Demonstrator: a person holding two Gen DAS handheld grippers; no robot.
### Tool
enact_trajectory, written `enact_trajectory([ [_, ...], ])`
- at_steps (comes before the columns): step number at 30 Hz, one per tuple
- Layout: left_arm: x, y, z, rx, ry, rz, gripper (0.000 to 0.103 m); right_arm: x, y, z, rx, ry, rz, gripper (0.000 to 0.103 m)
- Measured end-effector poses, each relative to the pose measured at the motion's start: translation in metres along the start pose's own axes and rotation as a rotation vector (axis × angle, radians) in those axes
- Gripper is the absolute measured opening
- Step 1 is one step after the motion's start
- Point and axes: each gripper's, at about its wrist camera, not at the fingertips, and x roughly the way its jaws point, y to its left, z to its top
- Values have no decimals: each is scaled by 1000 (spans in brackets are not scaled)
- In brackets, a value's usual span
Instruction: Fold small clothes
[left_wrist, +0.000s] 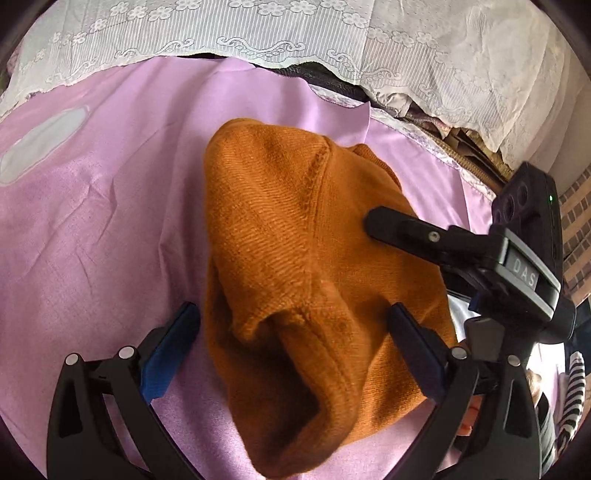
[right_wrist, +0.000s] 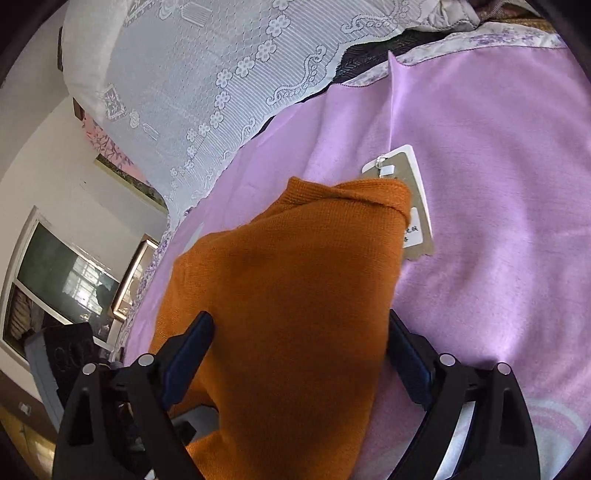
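Left wrist view: the orange knit garment (left_wrist: 295, 266) sits bunched on the pink cloth (left_wrist: 92, 240), white lace fabric (left_wrist: 295, 33) along the far edge. The left gripper (left_wrist: 295, 332) is spread wide around the near end of the knit, pads not pinching anything. The right gripper (left_wrist: 376, 221) pokes in from the right, one finger resting on the knit.

Right wrist view: the right gripper (right_wrist: 299, 354) is wide open too, the garment (right_wrist: 288, 295) lying loose between the fingers. A paper tag (right_wrist: 413, 192) peeks out at its far-right corner.
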Motion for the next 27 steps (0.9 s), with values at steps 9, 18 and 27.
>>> enact_trajectory([
  [9,-8,-21,-7,116,-50,14,88,-24,40,-14,-213,-132,-106,41],
  [18,-5,-38,-14,85,12,-176,87,-83,26,-26,-133,-218,-122,38],
  [27,-2,-68,-29,100,70,-213,95,-152,-28,-48,7,-211,-116,37],
])
